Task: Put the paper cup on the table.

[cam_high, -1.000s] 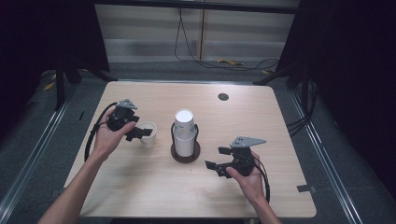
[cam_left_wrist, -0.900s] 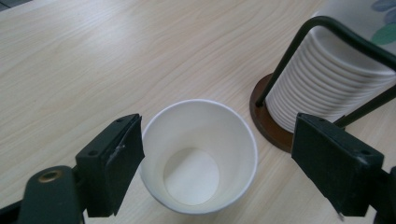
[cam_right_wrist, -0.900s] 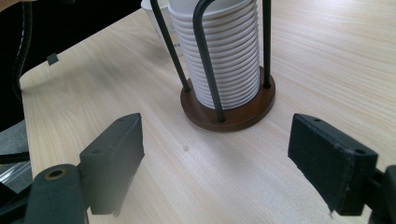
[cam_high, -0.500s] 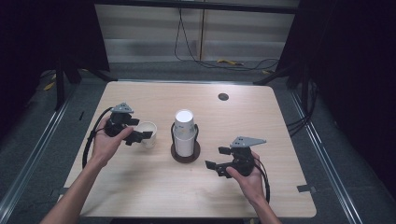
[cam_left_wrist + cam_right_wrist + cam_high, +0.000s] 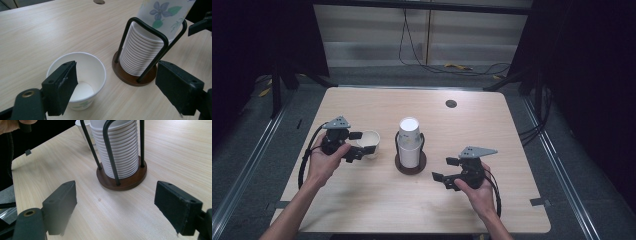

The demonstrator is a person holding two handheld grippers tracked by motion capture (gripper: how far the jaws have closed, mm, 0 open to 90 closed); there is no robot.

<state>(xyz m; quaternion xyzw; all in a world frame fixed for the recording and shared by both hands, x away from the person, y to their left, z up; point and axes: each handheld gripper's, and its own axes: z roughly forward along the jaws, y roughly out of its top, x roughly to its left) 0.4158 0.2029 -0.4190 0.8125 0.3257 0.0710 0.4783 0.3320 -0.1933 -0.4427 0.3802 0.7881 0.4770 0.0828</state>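
Left tool [image 5: 359, 145] held in left hand [image 5: 323, 162] at left, pointing right, jaws wide apart after just closing slightly, pads pressing nothing. Right tool [image 5: 445, 170] in right hand [image 5: 477, 192] at near right, pointing left, jaws wide apart. Both forearms enter from near edge.

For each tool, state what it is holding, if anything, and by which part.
Nothing is held. The left tool stands open above the single paper cup, pads not pressing it. The right tool is open over bare table, short of the cup stack.
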